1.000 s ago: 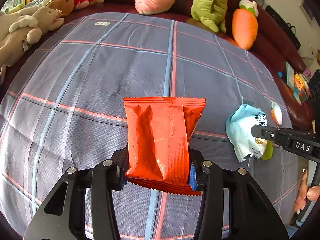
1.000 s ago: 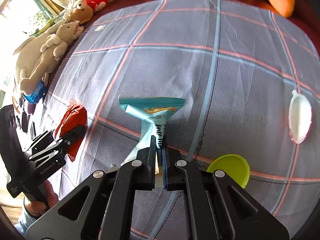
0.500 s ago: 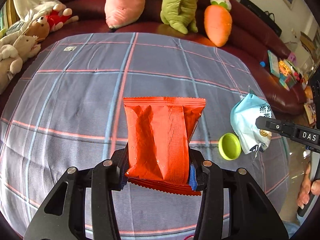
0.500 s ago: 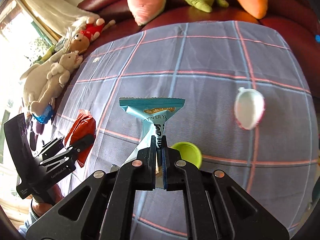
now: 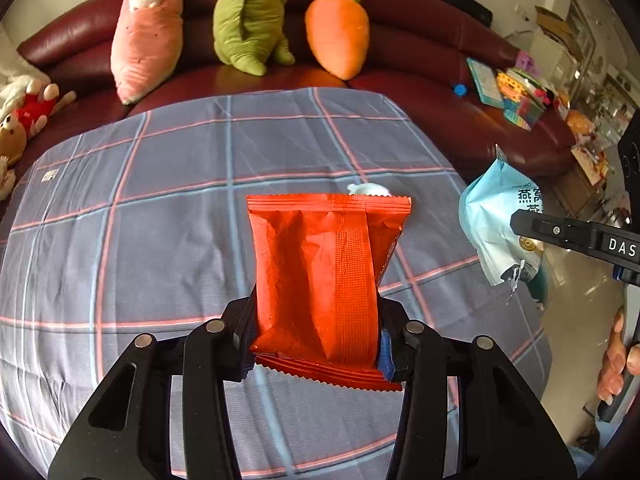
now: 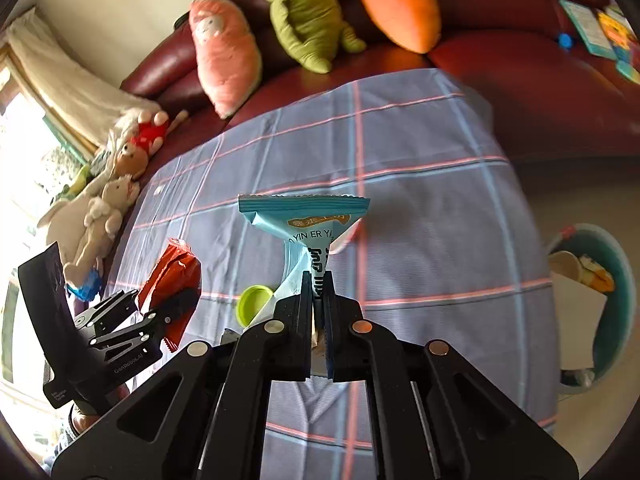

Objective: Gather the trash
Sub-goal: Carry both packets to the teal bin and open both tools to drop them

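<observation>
1. Red foil packet [image 5: 324, 280] clamped low between the fingers of the left hand-held gripper [image 5: 320, 336], standing upright ahead of it and lifted off the counter's plaid cloth [image 5: 160, 220], probably for carrying.
2. Pale blue wrapper [image 6: 304, 232] pinched at its twisted waist by the right hand-held gripper [image 6: 318, 296], jaws nearly touching, top fanned out above.
3. Both pieces off the surface, apparently so one trip serves both.
4. Teal bin [image 6: 612, 280] to the right of the right hand-held gripper, already holding scraps: likely the drop point.
5. Green lid [image 6: 254, 302] and white scrap [image 5: 368, 189] lying on the cloth beyond the grippers, not yet collected.
</observation>
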A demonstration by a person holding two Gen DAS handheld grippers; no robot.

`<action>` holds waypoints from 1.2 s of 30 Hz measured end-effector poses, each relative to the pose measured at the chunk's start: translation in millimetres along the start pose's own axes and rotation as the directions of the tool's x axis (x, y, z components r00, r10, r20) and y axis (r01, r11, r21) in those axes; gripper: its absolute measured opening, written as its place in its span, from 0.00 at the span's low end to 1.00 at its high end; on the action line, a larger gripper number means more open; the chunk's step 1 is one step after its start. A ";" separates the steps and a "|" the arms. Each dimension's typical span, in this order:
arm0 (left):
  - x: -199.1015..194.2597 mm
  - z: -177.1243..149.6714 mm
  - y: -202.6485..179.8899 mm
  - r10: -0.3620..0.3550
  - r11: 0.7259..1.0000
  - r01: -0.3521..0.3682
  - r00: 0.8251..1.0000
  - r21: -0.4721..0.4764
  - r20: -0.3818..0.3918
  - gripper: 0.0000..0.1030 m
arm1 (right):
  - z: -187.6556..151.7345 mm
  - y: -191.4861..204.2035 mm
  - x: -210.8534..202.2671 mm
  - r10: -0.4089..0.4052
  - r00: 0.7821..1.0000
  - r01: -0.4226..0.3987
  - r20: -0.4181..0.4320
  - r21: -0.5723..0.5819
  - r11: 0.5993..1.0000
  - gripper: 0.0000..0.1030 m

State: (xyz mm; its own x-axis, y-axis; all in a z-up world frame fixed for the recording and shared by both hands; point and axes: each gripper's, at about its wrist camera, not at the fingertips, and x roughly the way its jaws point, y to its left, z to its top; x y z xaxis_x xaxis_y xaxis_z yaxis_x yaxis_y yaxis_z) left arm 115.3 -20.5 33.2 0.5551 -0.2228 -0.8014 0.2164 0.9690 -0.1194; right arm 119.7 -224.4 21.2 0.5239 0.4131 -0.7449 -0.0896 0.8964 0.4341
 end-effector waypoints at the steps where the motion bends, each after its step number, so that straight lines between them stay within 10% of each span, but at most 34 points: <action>1: 1.7 1.7 -9.7 -0.006 1.000 0.006 1.000 0.013 0.000 0.45 | -1.5 -10.9 -7.2 -0.004 1.000 0.004 0.011 0.015 1.000 0.05; 20: 62.7 13.2 -205.2 -0.098 0.952 0.124 0.990 0.279 -0.106 0.45 | -48.7 -212.2 -112.1 -0.131 0.975 0.066 0.179 0.330 0.942 0.05; 36: 154.7 10.1 -336.8 -0.140 0.878 0.239 0.957 0.415 -0.256 0.49 | -66.3 -301.3 -119.5 -0.210 0.969 0.129 0.133 0.455 0.881 0.05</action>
State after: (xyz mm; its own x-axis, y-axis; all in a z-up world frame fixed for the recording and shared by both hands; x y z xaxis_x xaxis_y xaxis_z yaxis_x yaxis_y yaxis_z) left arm 136.4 -382.4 -44.6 0.2955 -0.3214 -0.8997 0.6561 0.7528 -0.0534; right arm 27.9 -533.2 -54.2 0.6388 0.1905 -0.7454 0.3740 0.7698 0.5172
